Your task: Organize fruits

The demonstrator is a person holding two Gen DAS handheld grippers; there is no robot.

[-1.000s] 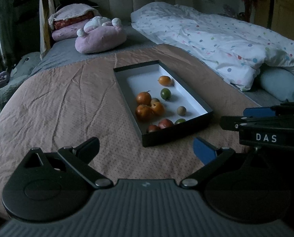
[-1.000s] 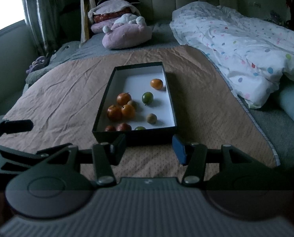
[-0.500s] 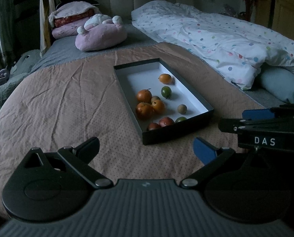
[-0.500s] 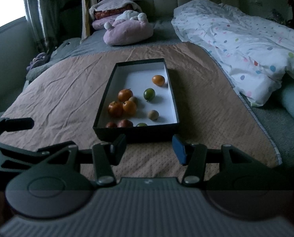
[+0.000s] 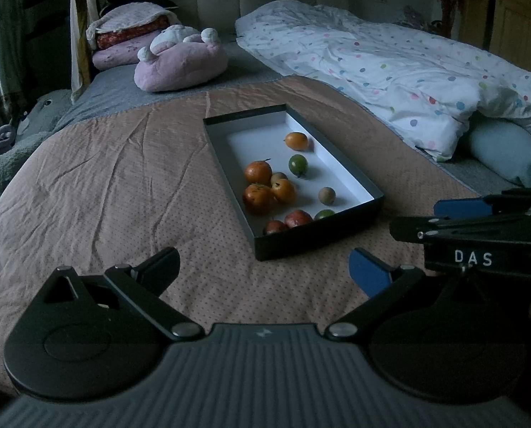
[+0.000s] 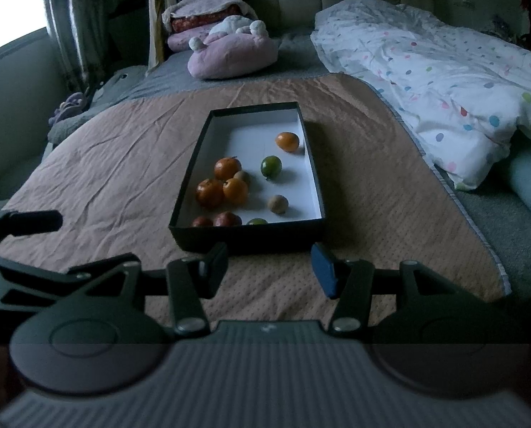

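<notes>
A shallow black box (image 5: pixel 319 239) with a white inside lies on the peach bedspread, and the same box (image 6: pixel 247 239) shows in the right wrist view. In it are several fruits: oranges (image 5: pixel 258 172), a green lime (image 5: pixel 298 165), a small brown fruit (image 5: pixel 326 195) and red ones (image 5: pixel 297 218) by the near wall. The right wrist view has the oranges (image 6: pixel 209 192), the lime (image 6: pixel 271 167) and a red fruit (image 6: pixel 227 219). My left gripper (image 5: pixel 265 271) hangs open short of the box, empty. My right gripper (image 6: pixel 271 269) is open too, just before the near wall, nothing between its fingers.
A polka-dot duvet (image 5: pixel 390 71) is heaped along the right side of the bed. A pink plush toy (image 5: pixel 180 64) and stacked pillows (image 5: pixel 130 32) sit by the headboard. Wrinkled bedspread (image 5: pixel 105 178) stretches left of the box. The right gripper's body (image 5: pixel 479 228) shows at the left view's right edge.
</notes>
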